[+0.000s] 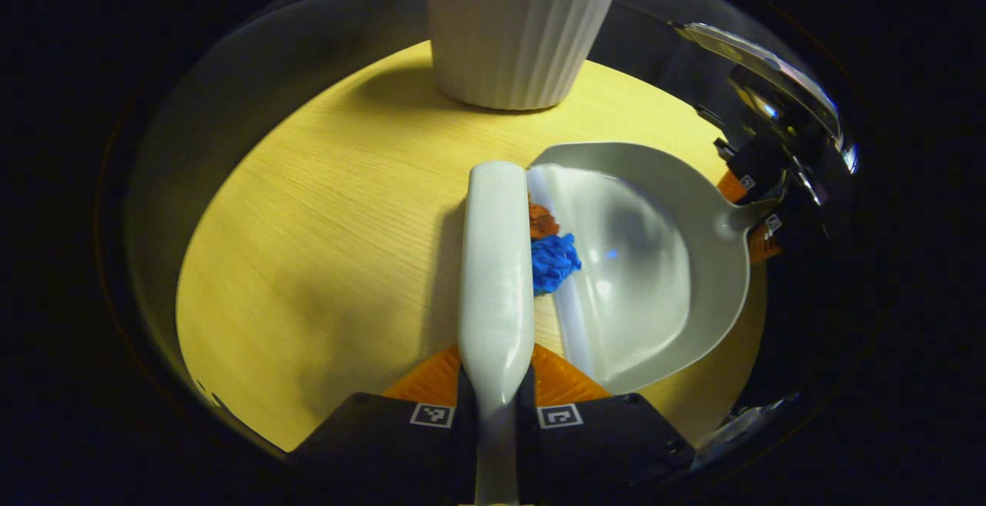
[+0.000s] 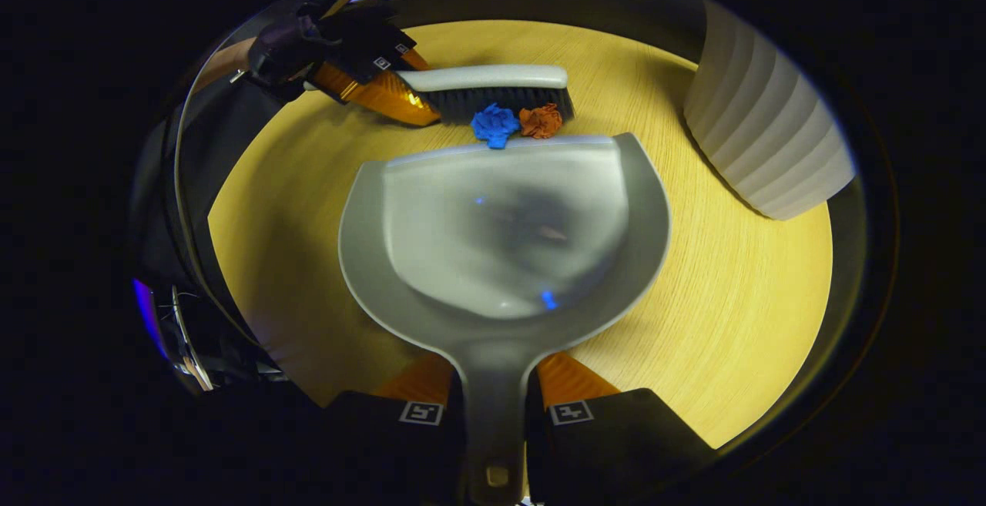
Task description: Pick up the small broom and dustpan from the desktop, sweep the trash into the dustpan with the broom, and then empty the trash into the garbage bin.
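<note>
Left gripper (image 1: 493,394) clamped on our broom (image 1: 497,259), right gripper (image 2: 493,390) on the dustpan (image 2: 501,236), we're mid-sweep, blue scrap (image 1: 553,261) and orange scrap (image 1: 542,221) at the lip, needing one short push inward.

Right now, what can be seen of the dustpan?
The dustpan is pale grey, smooth and glossy, plastic by the look of it, with a shallow scoop, a raised rounded rim and a short handle. It lies flat on the yellow wooden table, and the scoop looks empty. The right gripper is shut on its handle. At its front lip sit a blue scrap and an orange scrap, with the broom just behind them.
</note>
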